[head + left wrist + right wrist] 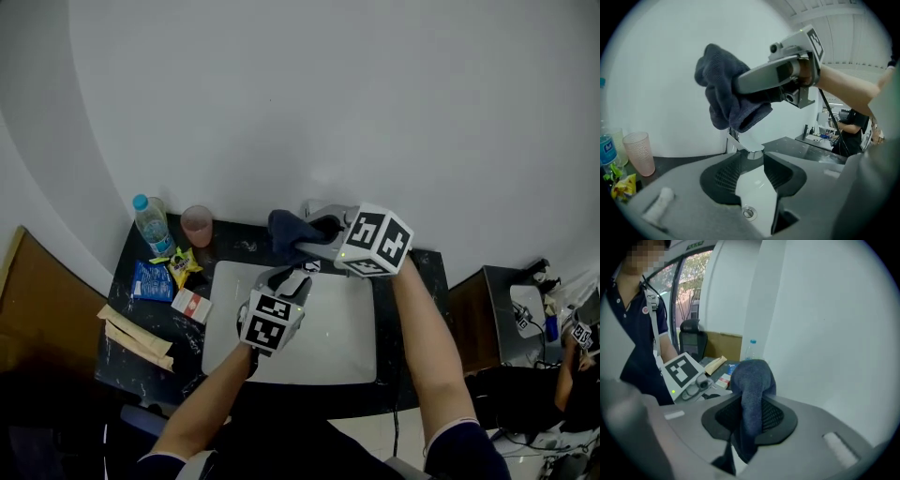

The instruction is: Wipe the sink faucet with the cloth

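Largely hidden from the head view, the chrome faucet (310, 208) at the back of the white sink (349, 354) shows only a sliver of its base behind the dark blue cloth (291, 232) and the right gripper (326, 229). In the left gripper view its slanted spout (746, 146) comes out beneath the bunched cloth (725, 91), which covers the faucet's top.

At the left end of the black counter (424, 272), a water bottle (150, 223) and a pink cup (197, 225) stand against the wall. Before them lie a blue packet (150, 279), a yellow packet (183, 265) and a small red-and-white box (191, 305). The pale paper-wrapped items (136, 336) at the counter's edge are hard to identify.

Over the basin hangs the left gripper (750, 176), jaws spread wide and gripping nothing; only the basin and its drain (748, 213) show between them. Its marker cube (272, 323) faces the head camera.

The right gripper (750, 420) has its jaws clamped on the cloth (752, 385), held against the faucet, a fold bulging above the jaws.

At far right a second person (574, 361) is cut off by the frame.
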### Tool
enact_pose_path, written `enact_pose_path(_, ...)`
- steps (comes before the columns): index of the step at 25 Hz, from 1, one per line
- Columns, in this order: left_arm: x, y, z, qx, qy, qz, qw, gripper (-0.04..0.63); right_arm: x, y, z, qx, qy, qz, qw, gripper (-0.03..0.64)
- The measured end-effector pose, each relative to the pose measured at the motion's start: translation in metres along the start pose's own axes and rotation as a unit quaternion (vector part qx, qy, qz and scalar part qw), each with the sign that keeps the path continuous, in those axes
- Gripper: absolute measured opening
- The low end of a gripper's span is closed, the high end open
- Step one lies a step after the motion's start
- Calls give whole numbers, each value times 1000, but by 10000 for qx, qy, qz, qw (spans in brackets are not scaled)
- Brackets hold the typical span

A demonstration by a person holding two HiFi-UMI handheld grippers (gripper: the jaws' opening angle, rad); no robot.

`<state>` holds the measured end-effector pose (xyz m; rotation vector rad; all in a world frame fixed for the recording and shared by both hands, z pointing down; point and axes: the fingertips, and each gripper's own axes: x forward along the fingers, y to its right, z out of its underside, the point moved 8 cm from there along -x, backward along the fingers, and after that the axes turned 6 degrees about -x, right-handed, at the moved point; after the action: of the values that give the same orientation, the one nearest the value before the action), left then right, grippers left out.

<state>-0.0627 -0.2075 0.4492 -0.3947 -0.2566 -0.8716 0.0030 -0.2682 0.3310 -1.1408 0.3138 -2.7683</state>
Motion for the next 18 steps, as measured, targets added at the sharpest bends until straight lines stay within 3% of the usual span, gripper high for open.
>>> enact_pose_path(4,-12,0,1,-95,79,-14,9999,153,-28,-25,12,271,829,692,9938,81)
enact_pose_path(8,-26,7,-4,-224,202,-31,9995,152,-55,-50,24,546,1577,1226,9783,81)
enact_pose_path(13,-43,14,-15,-192,484,-127,9986,116,-82,-79,41,1067,2353,1708,9508,81)
enact_pose_path(18,-58,25,-30,-57,869,-132,9961,46,-95,-104,62,1645,2901,2360,9127,83)
